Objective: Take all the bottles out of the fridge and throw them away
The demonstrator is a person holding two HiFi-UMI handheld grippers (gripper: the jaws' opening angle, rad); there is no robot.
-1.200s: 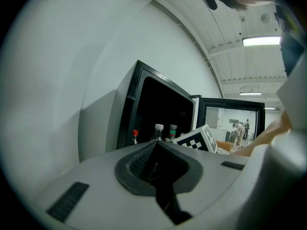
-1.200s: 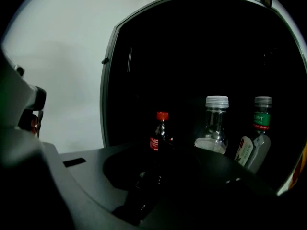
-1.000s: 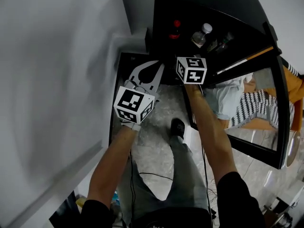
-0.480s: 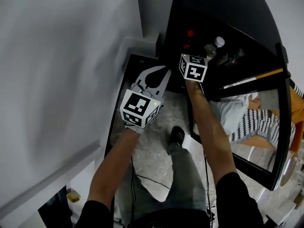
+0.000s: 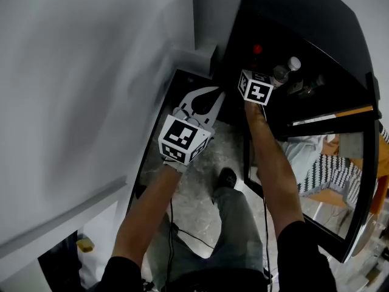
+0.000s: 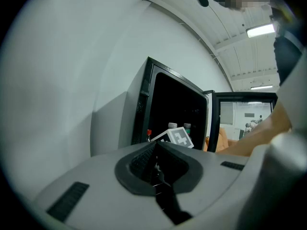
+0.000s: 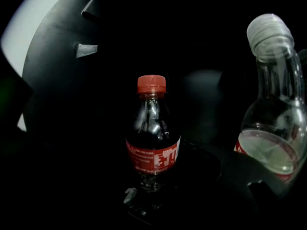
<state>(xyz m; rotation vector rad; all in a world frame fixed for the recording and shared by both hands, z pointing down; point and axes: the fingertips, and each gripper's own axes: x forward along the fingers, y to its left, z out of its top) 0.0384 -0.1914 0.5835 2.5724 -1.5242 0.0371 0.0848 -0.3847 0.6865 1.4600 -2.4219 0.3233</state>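
Note:
A cola bottle with a red cap (image 7: 152,138) stands upright inside the dark black fridge (image 5: 292,17), straight ahead of my right gripper (image 5: 259,72). That gripper reaches into the fridge, and its jaws have just been opening. They are open and nothing presses on them. To the cola's right stands a clear bottle with a white cap (image 7: 271,123). The head view shows the red cap (image 5: 258,49) and the white-capped bottle (image 5: 292,66) just beyond the right marker cube (image 5: 255,89). My left gripper (image 5: 213,99) hangs outside the fridge, shut and holding nothing.
The fridge's glass door (image 5: 340,163) stands open at the right. A white wall (image 5: 91,72) runs along the left. The person's leg and black shoe (image 5: 227,176) stand on the marble floor, with a thin cable (image 5: 182,230) lying beside them.
My right gripper has moved deeper into the fridge and closer to the red-capped bottle. The left gripper has stayed in about the same place.

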